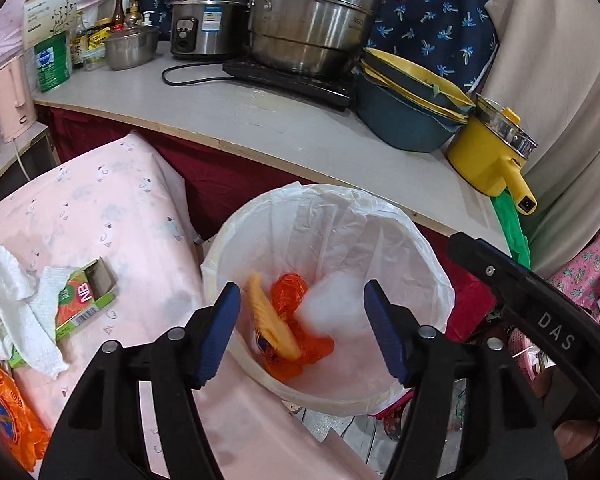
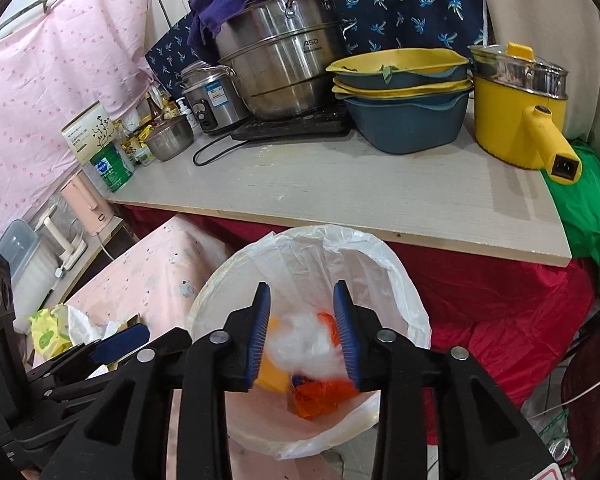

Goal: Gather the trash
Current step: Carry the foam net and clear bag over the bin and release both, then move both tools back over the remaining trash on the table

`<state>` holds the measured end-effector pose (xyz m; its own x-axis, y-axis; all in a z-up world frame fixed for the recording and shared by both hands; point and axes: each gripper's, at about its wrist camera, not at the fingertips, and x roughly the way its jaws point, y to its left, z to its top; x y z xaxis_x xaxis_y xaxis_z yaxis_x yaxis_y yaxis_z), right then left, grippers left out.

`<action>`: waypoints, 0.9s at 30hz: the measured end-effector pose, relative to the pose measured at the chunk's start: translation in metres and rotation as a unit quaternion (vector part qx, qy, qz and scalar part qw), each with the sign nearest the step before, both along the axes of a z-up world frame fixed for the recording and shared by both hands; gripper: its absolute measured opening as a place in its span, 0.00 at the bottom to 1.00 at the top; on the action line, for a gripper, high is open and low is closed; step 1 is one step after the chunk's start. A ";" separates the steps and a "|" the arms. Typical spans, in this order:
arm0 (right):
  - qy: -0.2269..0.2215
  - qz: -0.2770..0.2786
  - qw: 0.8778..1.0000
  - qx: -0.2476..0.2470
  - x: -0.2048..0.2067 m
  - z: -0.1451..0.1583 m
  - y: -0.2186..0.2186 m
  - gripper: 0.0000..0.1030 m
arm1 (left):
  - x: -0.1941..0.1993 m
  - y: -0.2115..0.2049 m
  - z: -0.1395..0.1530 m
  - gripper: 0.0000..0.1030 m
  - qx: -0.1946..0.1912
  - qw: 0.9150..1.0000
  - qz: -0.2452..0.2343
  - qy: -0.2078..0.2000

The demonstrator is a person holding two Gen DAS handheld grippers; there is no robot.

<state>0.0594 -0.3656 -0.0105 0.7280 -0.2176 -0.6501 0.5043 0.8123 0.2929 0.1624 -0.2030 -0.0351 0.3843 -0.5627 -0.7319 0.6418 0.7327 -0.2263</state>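
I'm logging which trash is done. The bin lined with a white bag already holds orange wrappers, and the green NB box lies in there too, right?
Not quite. The bin with its white liner does hold orange wrappers, but the green NB box is not in it: the left wrist view shows it lying on the pink cloth beside the bin, partly under a white paper towel.
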 end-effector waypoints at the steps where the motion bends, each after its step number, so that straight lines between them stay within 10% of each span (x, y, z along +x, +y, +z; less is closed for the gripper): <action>1: -0.001 0.001 1.000 -0.001 0.000 0.002 0.001 0.33 | 0.001 0.003 0.001 0.59 -0.001 1.000 0.003 0.000; 27: -0.025 0.087 0.996 -0.025 0.013 0.042 0.100 0.51 | 0.005 0.154 0.026 0.60 0.000 0.986 0.166 -0.003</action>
